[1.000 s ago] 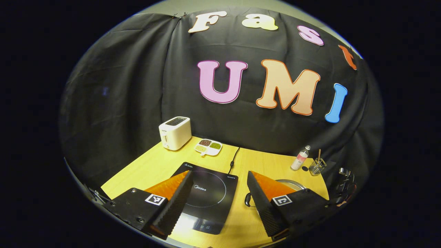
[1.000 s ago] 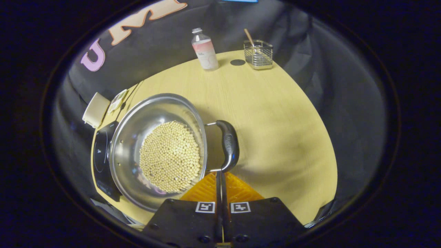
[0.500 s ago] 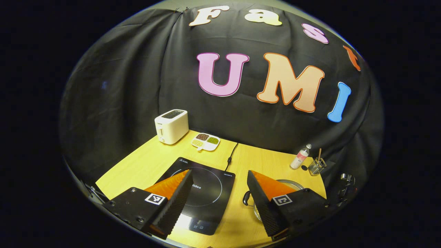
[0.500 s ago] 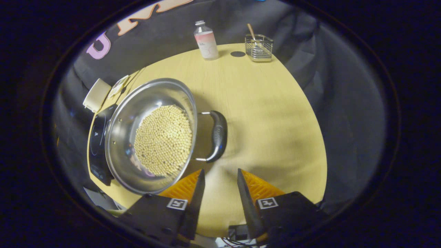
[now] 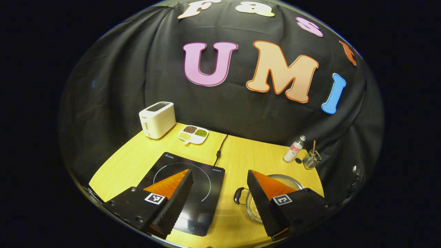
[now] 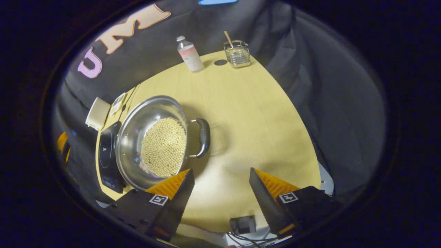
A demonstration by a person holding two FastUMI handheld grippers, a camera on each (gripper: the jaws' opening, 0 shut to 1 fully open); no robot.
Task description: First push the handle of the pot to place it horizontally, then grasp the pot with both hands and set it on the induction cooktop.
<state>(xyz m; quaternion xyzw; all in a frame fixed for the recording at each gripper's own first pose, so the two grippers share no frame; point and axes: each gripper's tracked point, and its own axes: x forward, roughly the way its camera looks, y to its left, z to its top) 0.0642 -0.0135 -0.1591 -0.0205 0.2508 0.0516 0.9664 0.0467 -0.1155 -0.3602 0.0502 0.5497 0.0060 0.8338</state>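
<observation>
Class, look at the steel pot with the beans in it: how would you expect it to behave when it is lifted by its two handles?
The pot looks rigid metal, so it should not flex. The bean layer probably makes it fairly heavy, and loose beans could slide if it tilts. The black handle sits on thin wire loops, so it may swing.

Silver pot (image 6: 137,137), black cooktop (image 5: 203,193), yellow table (image 6: 248,113).
</observation>
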